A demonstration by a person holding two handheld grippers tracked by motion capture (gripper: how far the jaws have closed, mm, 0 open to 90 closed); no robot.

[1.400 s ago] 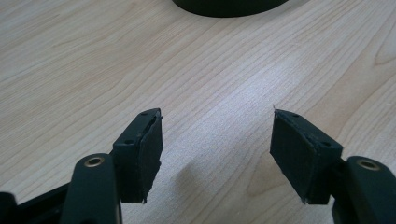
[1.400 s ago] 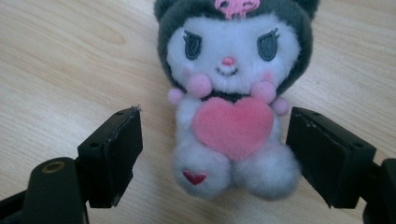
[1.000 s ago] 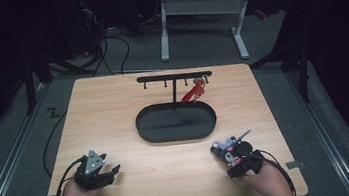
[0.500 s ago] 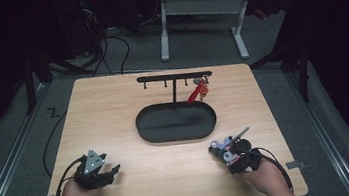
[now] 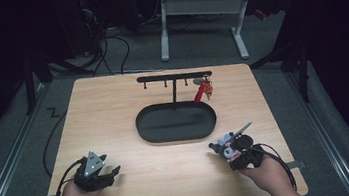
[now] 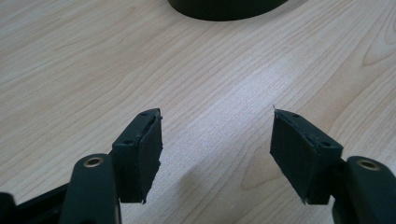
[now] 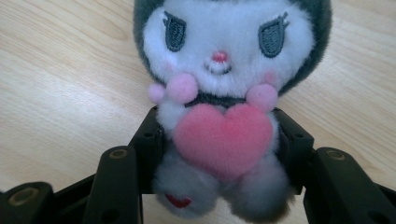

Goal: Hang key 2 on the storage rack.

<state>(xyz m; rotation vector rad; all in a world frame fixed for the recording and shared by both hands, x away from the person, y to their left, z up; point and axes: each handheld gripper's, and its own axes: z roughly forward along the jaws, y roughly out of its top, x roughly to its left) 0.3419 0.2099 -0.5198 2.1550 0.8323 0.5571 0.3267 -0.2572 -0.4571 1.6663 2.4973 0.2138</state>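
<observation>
A small plush toy with a white face, dark grey hood and pink heart sits between the jaws of my right gripper, which is shut on its body. In the high view the plush toy and right gripper are low at the table's front right. My left gripper rests at the front left, open, with bare wood between its pads. A black oval tray lies mid-table. Behind it stands a black hook rack with a red keychain hanging from its right end.
The wooden table has bare room on both sides of the tray. The tray's near rim shows at the top of the left gripper view. A cable trails off the table's left edge. A desk frame stands beyond.
The right gripper with the plush toy has shifted slightly toward the front of the table. The left gripper has stayed put.
</observation>
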